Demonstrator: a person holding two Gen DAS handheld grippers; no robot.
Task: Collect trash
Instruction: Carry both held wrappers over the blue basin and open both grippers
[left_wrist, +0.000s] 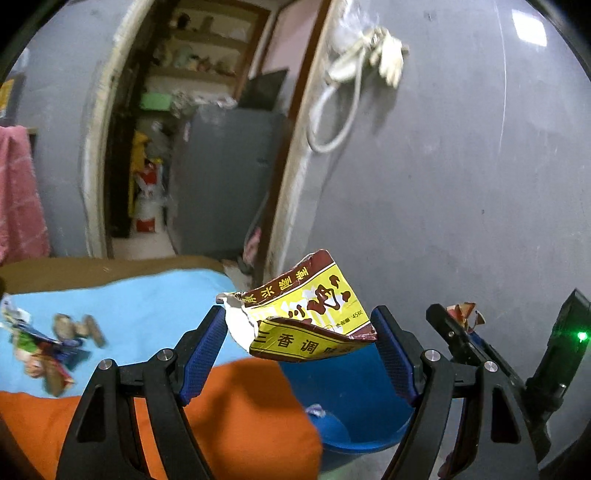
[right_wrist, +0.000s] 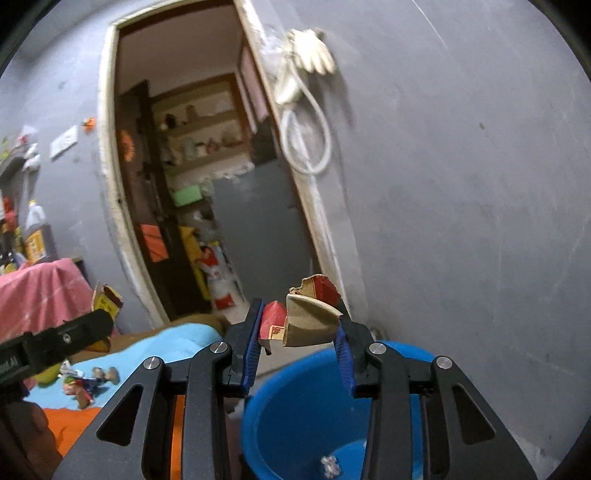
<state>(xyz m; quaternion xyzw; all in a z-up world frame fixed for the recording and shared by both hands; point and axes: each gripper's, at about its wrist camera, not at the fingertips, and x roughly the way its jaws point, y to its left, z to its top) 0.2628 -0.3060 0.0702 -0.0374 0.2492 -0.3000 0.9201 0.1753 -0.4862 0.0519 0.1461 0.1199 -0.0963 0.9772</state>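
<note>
My left hand-held gripper (left_wrist: 299, 332) gripping torn yellow seasoning packet (left_wrist: 306, 314), centre frame, above blue bucket (left_wrist: 354, 391). My right hand-held gripper (right_wrist: 299, 332) clamping crumpled red-and-tan carton scrap (right_wrist: 306, 321) over bucket rim. More wrappers (left_wrist: 40, 354) lying lower left on bed (left_wrist: 147, 310).

Surface: a bed (left_wrist: 110, 266) with a brown edge along its far side.
Covers: a light blue sheet (left_wrist: 147, 306) and an orange cloth (left_wrist: 240, 410) overlapping its near part.
On the sheet: crumpled wrappers (left_wrist: 40, 350) and small brownish scraps (left_wrist: 79, 326) just beside them.
</note>
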